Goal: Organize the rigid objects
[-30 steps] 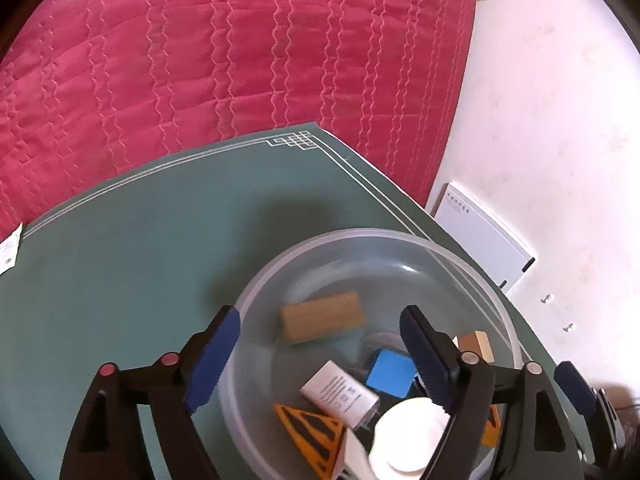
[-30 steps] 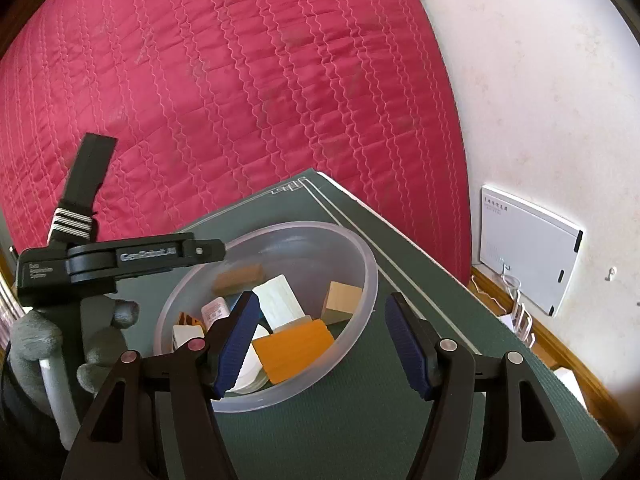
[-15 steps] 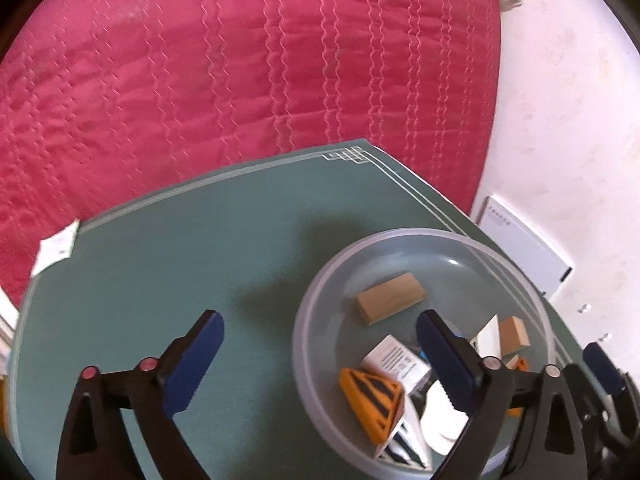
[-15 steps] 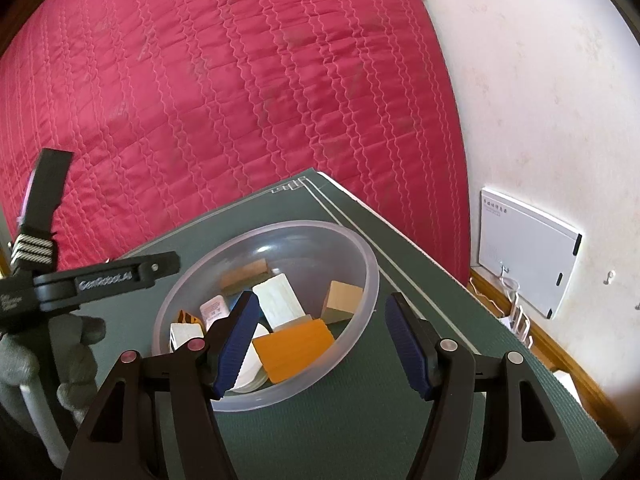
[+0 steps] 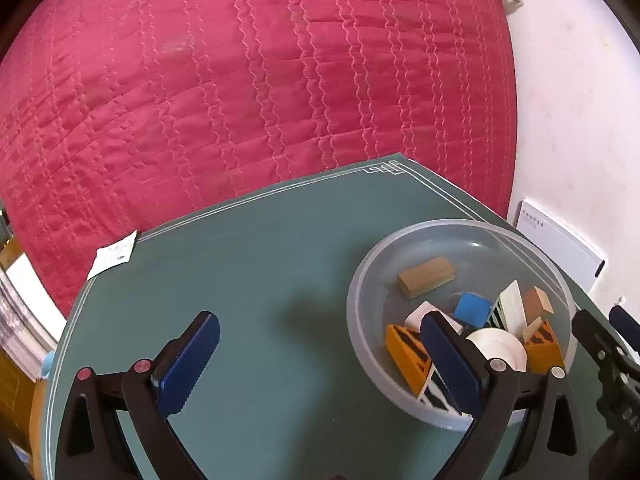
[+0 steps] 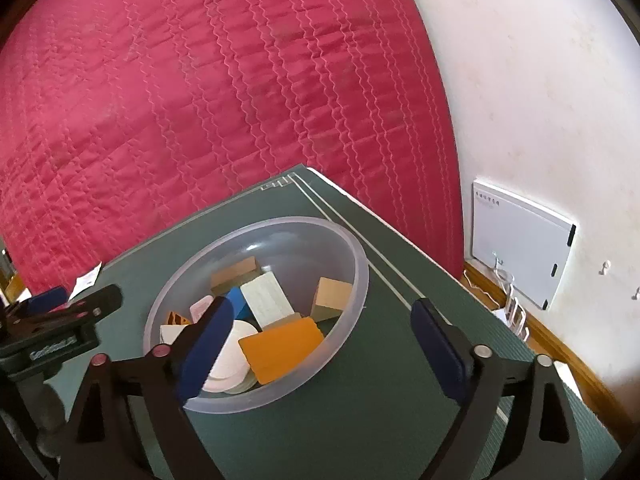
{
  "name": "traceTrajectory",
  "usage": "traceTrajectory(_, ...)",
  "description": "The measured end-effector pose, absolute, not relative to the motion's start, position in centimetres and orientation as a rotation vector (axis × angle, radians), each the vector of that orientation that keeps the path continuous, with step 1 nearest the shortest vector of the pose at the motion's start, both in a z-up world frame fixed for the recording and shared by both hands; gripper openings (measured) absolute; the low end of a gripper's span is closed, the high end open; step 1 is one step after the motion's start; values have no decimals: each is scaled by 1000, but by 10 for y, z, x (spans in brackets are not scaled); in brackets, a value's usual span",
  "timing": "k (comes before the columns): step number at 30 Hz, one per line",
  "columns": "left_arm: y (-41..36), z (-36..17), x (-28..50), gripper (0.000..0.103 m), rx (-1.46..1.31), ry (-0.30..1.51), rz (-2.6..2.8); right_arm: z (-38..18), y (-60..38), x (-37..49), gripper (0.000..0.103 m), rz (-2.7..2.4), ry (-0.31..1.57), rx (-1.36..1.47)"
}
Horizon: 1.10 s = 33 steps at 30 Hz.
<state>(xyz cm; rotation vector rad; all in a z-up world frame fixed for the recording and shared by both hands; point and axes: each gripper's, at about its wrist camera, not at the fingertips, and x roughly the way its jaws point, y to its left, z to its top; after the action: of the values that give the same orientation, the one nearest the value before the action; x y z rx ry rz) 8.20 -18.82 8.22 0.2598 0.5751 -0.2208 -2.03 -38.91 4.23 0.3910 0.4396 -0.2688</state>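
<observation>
A translucent grey bowl (image 6: 352,252) is sitting on a dark green bench (image 5: 260,280) edged with white lines, showing an orange block (image 6: 286,348), a blue block (image 5: 473,309), pale wooden blocks and a black-striped orange wedge (image 5: 408,350), against a crimson quilt (image 6: 200,100) stitched in wavy lines.

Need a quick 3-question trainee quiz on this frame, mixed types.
1. True or false: the left claw holds a block.
2. The blue block lies: A) on the green mat; B) inside the clear bowl; C) in the right claw.
3. Fill in: the paper slip lies at the mat's edge, next to the ___ quilt.

Key: 1 false; 2 B; 3 red.
</observation>
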Motion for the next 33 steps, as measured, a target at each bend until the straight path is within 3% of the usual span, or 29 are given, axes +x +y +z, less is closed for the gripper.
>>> traceTrajectory(8,-171,83,58,102,246,544,-198,48,-377,-23,102,-268,434,319)
traceTrajectory(21,-166,80,43,102,248,516,-210,88,-348,-39,103,-326,441,89)
traceTrajectory(33,-174,75,31,102,290,498,-237,70,-328,-31,103,-301,528,-27)
